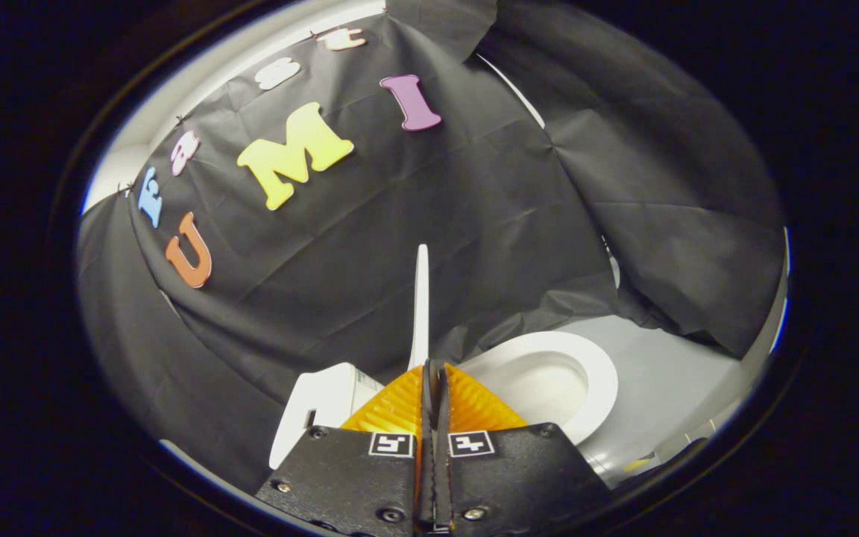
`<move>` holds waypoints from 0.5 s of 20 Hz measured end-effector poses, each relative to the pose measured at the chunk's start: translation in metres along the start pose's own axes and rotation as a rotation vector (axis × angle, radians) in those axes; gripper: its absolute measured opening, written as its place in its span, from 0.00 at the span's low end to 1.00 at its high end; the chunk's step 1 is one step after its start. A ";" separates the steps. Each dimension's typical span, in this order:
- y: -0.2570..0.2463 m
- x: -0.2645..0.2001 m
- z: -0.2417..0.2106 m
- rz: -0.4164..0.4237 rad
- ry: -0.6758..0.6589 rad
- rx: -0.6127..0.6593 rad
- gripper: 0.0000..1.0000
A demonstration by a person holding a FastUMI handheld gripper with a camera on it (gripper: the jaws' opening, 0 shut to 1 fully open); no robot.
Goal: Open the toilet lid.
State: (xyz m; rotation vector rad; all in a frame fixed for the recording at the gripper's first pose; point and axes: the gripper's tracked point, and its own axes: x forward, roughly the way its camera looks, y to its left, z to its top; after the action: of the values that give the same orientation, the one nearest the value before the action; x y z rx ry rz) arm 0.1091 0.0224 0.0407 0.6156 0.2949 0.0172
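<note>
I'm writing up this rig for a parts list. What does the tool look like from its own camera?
The tool has two flat black plates side by side, each fastened with round screws and carrying a small square black-and-white marker near its front edge. Ahead of the plates, two ribbed, wedge-shaped fingers taper forward to a point, with a thin dark seam between them. No cables or sleeve can be seen.

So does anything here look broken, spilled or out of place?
Nothing stands out. The toilet lid stands upright, seen edge-on, pinched between the fingers of the gripper. The seat lies flat around a clean bowl, and the tank sits behind. No spills or damage show.
</note>
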 end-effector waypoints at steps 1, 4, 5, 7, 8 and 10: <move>0.005 0.000 0.000 0.002 -0.004 -0.012 0.04; 0.019 -0.002 -0.001 0.000 -0.016 -0.047 0.04; 0.021 -0.001 -0.001 -0.012 -0.024 -0.060 0.04; 0.029 -0.001 -0.003 -0.030 -0.045 -0.078 0.04; 0.035 -0.001 -0.004 -0.033 -0.055 -0.097 0.04; 0.044 -0.001 -0.006 -0.037 -0.069 -0.125 0.04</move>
State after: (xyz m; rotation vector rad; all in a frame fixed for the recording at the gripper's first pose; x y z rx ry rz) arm 0.1100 0.0615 0.0608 0.4857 0.2359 -0.0209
